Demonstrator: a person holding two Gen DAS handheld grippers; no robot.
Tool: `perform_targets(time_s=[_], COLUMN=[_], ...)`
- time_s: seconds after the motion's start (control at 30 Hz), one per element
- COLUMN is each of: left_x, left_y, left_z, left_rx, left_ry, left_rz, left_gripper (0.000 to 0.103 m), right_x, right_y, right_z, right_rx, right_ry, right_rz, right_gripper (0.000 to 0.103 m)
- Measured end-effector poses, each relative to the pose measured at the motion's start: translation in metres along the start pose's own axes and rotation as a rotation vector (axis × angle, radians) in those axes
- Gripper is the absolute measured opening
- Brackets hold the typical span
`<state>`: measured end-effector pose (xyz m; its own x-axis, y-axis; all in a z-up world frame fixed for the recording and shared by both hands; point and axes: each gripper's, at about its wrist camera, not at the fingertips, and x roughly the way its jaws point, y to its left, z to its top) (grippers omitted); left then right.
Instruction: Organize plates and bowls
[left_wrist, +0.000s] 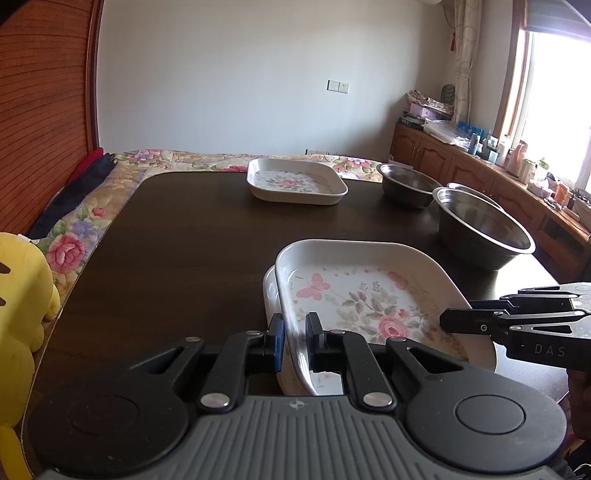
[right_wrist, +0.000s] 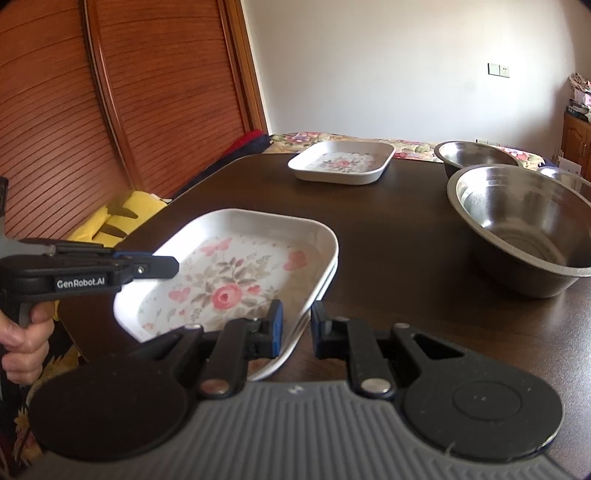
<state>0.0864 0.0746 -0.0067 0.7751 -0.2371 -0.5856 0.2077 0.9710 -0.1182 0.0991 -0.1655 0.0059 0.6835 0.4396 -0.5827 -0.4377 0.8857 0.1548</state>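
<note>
A dark wooden table (left_wrist: 184, 240) is filling a room with pale walls, a slatted wooden door (right_wrist: 147, 92) standing on the left, a floral bedspread (left_wrist: 81, 236) lying behind, and a cluttered wooden cabinet (left_wrist: 461, 162) running under a bright window. A yellow plush toy (left_wrist: 18, 295) is sitting by the table's left edge. The left gripper (left_wrist: 295, 338) is pinching the near rim of the top floral plate (left_wrist: 369, 295), which is resting tilted on a second plate (left_wrist: 271, 291) beneath it. The right gripper (right_wrist: 297, 325) is straddling the stack's right rim with its fingers slightly parted, not visibly clamping. Another floral plate (right_wrist: 341, 162) is lying farther back, with steel bowls (right_wrist: 524, 221) standing at the right. "GenRobot.AI" is showing on the left gripper, "DAS" on the right.
</note>
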Motion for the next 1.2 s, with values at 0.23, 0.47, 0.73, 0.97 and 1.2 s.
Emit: perform_targets(time_s=[0.23,0.47,0.73,0.97,1.2], left_x=[0.005,0.002,-0.004,0.003,0.019], left_y=[0.004,0.006,0.007,0.010,0.017], left_z=[0.000,0.003,0.015,0.035,0.055], left_rx=[-0.006,-0.003,0.018,0.036,0.044], left_ry=[0.000,-0.022,-0.061,-0.079,-0.081], left_rz=[-0.013,-0.019,-0.019,-0.007,0.000], left_gripper=[0.012,0.015,0.022,0.030,0.030], right_x=[0.001,-0.003,-0.010,-0.008,0.004], right_y=[0.000,0.003,-0.002,-0.013,-0.021], right_z=[0.002,0.006,0.020,0.043,0.070], right_rx=[-0.018,-0.039,-0.051,-0.056,-0.067], right_ry=[-0.001,-0.024,-0.066,-0.110,-0.129], right_rz=[-0.011,-0.019,0.001,-0.009,-0.018], right_gripper=[0.020,0.029,0.029,0.029,0.029])
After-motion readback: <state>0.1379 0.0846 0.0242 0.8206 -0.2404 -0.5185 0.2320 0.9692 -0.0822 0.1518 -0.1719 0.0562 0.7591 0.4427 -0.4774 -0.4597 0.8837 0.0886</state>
